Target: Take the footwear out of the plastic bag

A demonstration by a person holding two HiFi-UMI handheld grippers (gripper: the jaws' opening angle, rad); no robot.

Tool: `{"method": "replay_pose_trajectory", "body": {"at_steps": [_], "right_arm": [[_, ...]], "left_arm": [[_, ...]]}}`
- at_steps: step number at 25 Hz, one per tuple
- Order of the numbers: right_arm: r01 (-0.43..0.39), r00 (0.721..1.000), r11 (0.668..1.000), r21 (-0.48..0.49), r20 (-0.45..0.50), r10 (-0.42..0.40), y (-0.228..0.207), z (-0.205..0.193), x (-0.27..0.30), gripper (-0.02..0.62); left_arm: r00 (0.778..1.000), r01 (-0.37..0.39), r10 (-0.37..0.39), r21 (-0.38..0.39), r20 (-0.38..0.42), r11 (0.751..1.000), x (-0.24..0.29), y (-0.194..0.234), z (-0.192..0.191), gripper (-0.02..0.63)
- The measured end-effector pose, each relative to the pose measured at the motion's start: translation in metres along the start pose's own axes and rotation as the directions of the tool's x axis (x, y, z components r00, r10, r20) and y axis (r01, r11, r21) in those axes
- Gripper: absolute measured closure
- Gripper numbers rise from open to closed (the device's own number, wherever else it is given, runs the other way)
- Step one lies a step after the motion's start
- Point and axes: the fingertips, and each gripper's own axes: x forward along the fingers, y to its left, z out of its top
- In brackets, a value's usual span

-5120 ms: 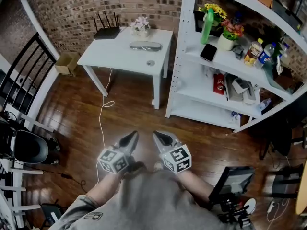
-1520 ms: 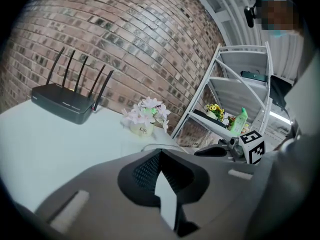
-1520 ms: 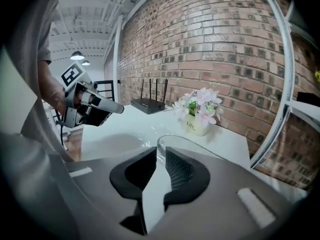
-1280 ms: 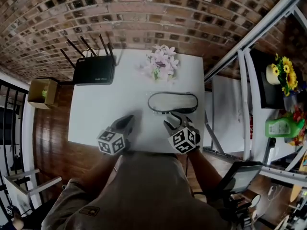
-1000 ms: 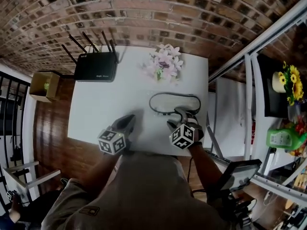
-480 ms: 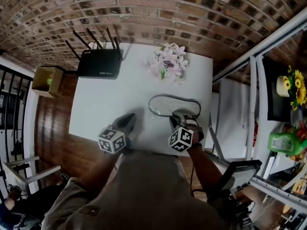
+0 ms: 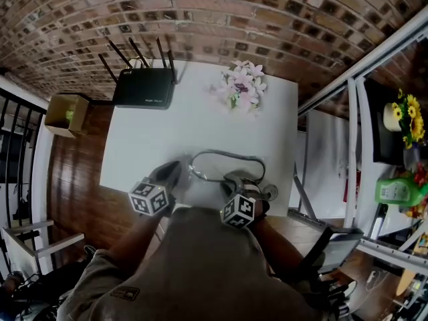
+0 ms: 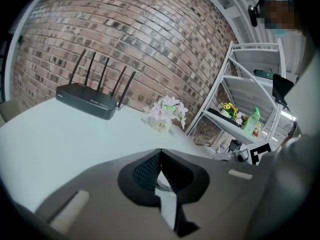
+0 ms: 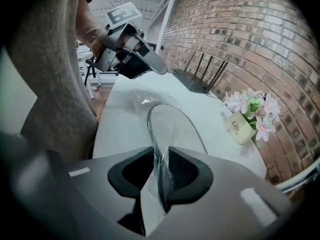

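Observation:
A flat grey slipper with a dark rim, sealed in a clear plastic bag [image 7: 224,164], lies on the white table [image 7: 144,132] near its front edge. In the right gripper view the bagged slipper [image 9: 172,126] runs away from the jaws. My right gripper [image 7: 235,179] [image 9: 160,156] has just been closing and is shut on the near end of the bag. My left gripper [image 7: 170,171] [image 8: 159,156] is shut on nothing, a little left of the bag's crumpled end, and it also shows in the right gripper view as the left gripper [image 9: 152,66].
A black router [image 7: 144,85] with several antennas and a small pot of pink flowers [image 7: 242,89] stand at the table's back. A white shelf unit [image 7: 361,85] rises to the right. A cardboard box [image 7: 63,116] sits on the wooden floor at left.
The right gripper closed on the bag's near end and pulled the bagged slipper left and toward the table's front edge. The left gripper shifted slightly left.

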Motion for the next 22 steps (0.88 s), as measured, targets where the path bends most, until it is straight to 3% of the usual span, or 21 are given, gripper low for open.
{"method": "replay_pose_trajectory", "body": {"at_steps": [2, 6, 12, 16, 22], "right_arm": [[-0.029, 1.000, 0.999, 0.022, -0.004, 0.029, 0.005, 0.003, -0.001, 0.476], [-0.107, 0.994, 0.994, 0.035, 0.029, 0.106, 0.007, 0.015, -0.012, 0.376], [-0.183, 0.973, 0.980, 0.085, 0.157, 0.168, -0.024, 0.035, -0.033, 0.359], [-0.251, 0.967, 0.965, 0.072, 0.076, 0.245, -0.054, 0.013, -0.018, 0.323], [-0.435, 0.898, 0.899, 0.056, -0.046, 0.438, -0.056, -0.013, 0.006, 0.216]], "left_arm": [[1.000, -0.002, 0.002, -0.003, -0.005, 1.000, -0.003, 0.004, -0.002, 0.604], [1.000, 0.001, -0.001, -0.003, -0.007, 1.000, -0.005, 0.009, -0.003, 0.604], [1.000, -0.011, 0.011, 0.000, -0.022, 1.000, 0.000, 0.019, -0.004, 0.604], [0.999, -0.021, 0.020, -0.005, -0.047, 1.000, 0.002, 0.024, -0.011, 0.604], [0.996, -0.040, 0.038, -0.012, -0.085, 0.999, 0.003, 0.029, -0.019, 0.604]]}}
